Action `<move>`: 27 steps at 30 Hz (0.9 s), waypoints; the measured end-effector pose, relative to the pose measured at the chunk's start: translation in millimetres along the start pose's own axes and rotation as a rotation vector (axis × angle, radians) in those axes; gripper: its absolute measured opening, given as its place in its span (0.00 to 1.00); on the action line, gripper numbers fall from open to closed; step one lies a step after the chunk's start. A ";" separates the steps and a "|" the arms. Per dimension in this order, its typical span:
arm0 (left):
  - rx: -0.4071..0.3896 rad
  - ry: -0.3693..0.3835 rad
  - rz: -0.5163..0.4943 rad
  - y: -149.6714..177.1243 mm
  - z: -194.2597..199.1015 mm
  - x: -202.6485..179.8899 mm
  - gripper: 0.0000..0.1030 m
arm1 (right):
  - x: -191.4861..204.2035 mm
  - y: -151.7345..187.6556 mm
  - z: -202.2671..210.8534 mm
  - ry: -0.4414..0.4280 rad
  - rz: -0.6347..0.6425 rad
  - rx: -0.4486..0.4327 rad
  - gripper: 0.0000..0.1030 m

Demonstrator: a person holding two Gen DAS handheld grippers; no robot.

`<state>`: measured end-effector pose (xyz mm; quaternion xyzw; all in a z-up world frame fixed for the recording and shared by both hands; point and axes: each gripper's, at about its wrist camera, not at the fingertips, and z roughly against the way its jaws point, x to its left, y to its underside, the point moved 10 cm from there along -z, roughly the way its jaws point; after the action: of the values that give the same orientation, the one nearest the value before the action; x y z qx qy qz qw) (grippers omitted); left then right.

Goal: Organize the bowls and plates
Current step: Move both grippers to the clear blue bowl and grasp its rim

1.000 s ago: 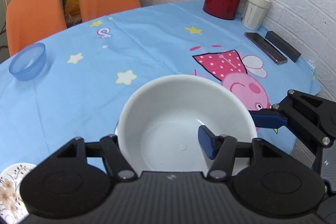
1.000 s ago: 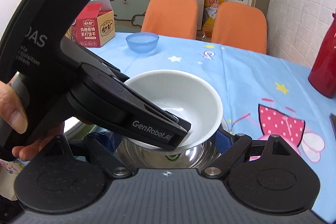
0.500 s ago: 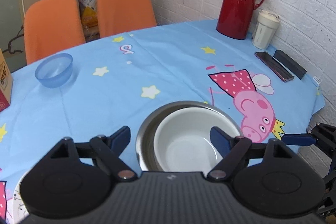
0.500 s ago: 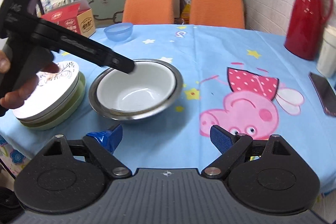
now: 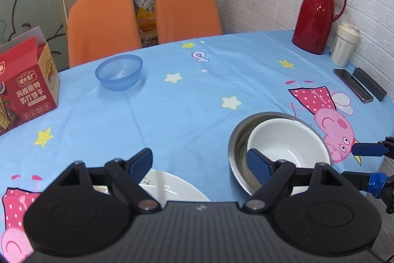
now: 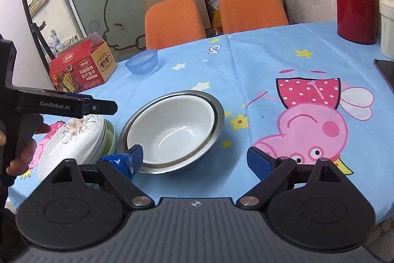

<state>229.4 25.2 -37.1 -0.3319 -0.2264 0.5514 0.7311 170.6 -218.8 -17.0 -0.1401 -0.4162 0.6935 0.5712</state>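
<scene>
A white bowl (image 5: 288, 147) (image 6: 172, 130) sits nested inside a steel bowl (image 5: 236, 139) (image 6: 216, 105) on the blue tablecloth. A stack of plates (image 6: 73, 139), white patterned on top and green beneath, stands left of it; its top plate shows in the left wrist view (image 5: 172, 186). A blue plastic bowl (image 5: 119, 72) (image 6: 142, 62) stands apart at the far side. My left gripper (image 5: 199, 162) is open and empty above the plates, and it shows in the right wrist view (image 6: 103, 106). My right gripper (image 6: 195, 159) is open and empty near the steel bowl's front rim.
A red cracker box (image 5: 27, 88) (image 6: 83, 65) stands at the far left. A red thermos (image 5: 317, 14), a white cup (image 5: 344, 46), a phone (image 5: 352, 85) and a black case (image 5: 369, 84) lie along the right wall. Two orange chairs (image 5: 103, 24) stand behind the table.
My left gripper let go of the white bowl into the steel bowl, then opened and drew back to the left, over the plates. My right gripper also pulled back.
</scene>
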 end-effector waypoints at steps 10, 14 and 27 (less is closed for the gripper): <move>-0.001 -0.043 0.051 -9.4 -12.4 61.7 0.82 | 43.2 -62.7 -49.6 0.016 0.232 0.020 0.76; 0.018 -0.070 0.090 -19.9 -31.6 94.6 0.82 | 65.8 -93.6 -89.0 -0.005 0.342 0.040 0.76; 0.045 -0.142 0.285 -105.2 -141.0 192.6 0.82 | 110.0 -140.1 -247.8 -0.080 0.438 0.190 0.76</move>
<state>452.5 158.1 -62.0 -0.3045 -0.2159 0.6766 0.6347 397.3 -15.3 -35.0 -0.1451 -0.3311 0.8417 0.4011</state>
